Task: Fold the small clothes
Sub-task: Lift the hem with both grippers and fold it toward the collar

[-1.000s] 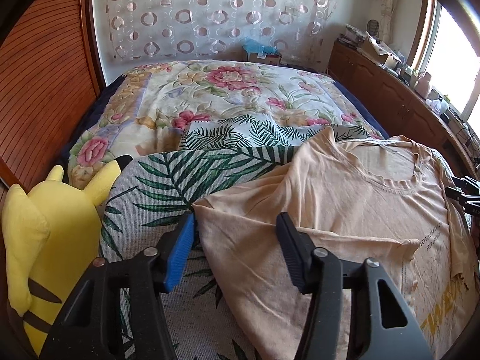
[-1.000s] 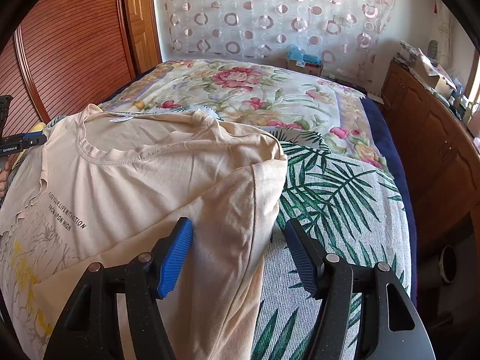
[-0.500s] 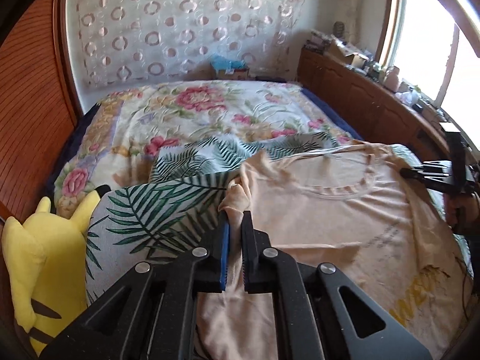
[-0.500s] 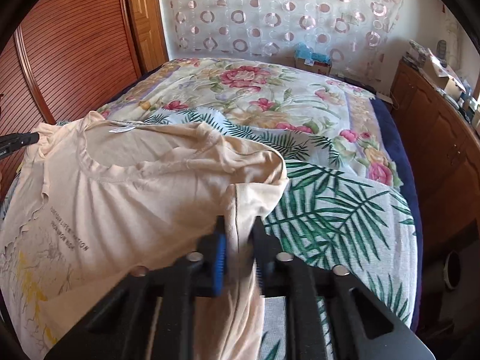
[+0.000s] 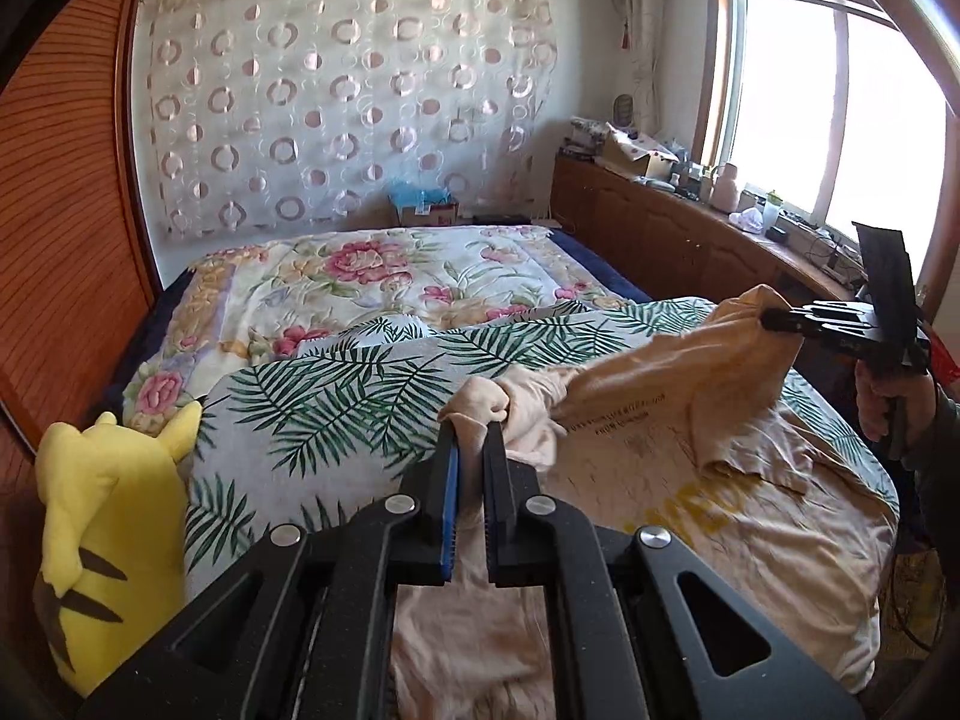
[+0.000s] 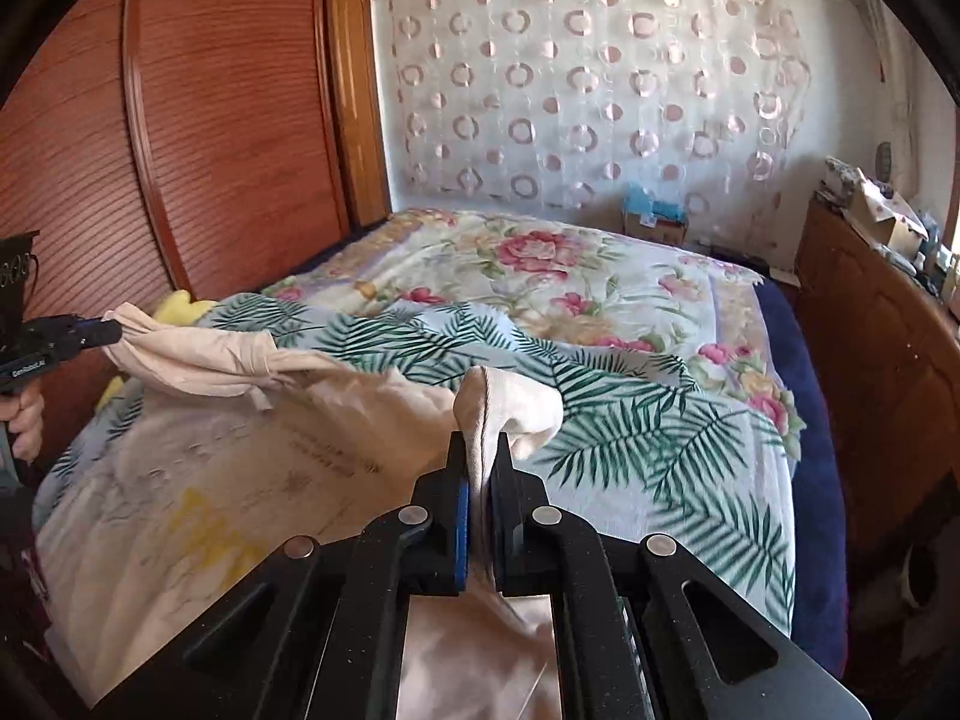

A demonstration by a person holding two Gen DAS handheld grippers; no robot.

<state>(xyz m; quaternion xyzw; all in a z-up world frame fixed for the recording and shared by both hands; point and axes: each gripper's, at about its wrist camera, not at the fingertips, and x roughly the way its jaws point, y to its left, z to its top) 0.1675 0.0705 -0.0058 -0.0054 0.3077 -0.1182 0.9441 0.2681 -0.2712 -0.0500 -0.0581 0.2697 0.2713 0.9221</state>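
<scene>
Our left gripper [image 5: 471, 450] pinches one shoulder of the peach T-shirt [image 5: 720, 480] at frame centre. Our right gripper [image 6: 480, 462] clamps the other shoulder, above the palm-leaf blanket [image 6: 660, 450].

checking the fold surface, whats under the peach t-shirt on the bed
Under the peach t-shirt lies the palm-leaf blanket, showing around its edges. What is beneath the shirt's middle is covered. Both hand-held grippers, left and right, pinch its raised top edge.
</scene>
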